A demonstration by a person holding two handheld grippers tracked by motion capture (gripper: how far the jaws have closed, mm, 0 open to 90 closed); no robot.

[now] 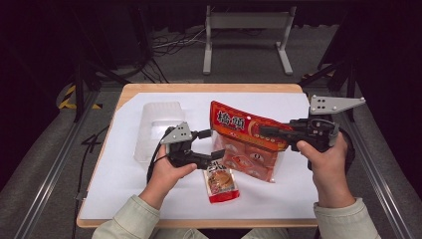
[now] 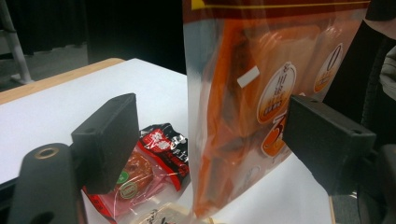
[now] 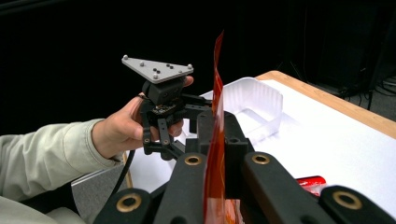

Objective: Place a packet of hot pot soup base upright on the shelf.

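The right tool (image 1: 266, 131) is clamped on the upper edge of a large orange snack bag (image 1: 246, 142), which hangs upright from it with its lower corner down at the white surface (image 1: 298, 191). In the right gripper view the bag's thin edge (image 3: 215, 154) rises straight up between the two pressed-together jaws.

The left tool (image 1: 213, 144) stands with its jaws apart — one jaw on each side of the bag's near, clear-edged side, neither pad touching it as far as the left gripper view shows. In that view the bag (image 2: 261, 93) hangs just ahead of the tool, nearer the right-hand jaw.

Below the left tool's jaws, a small red-and-black sachet (image 1: 221, 183) lies flat on the surface; it appears beside the left-hand jaw (image 2: 149, 163). Beyond the left tool, a clear plastic tub (image 1: 157, 127) sits on the surface, open side up — visible past both tools in the right gripper view (image 3: 254, 102).
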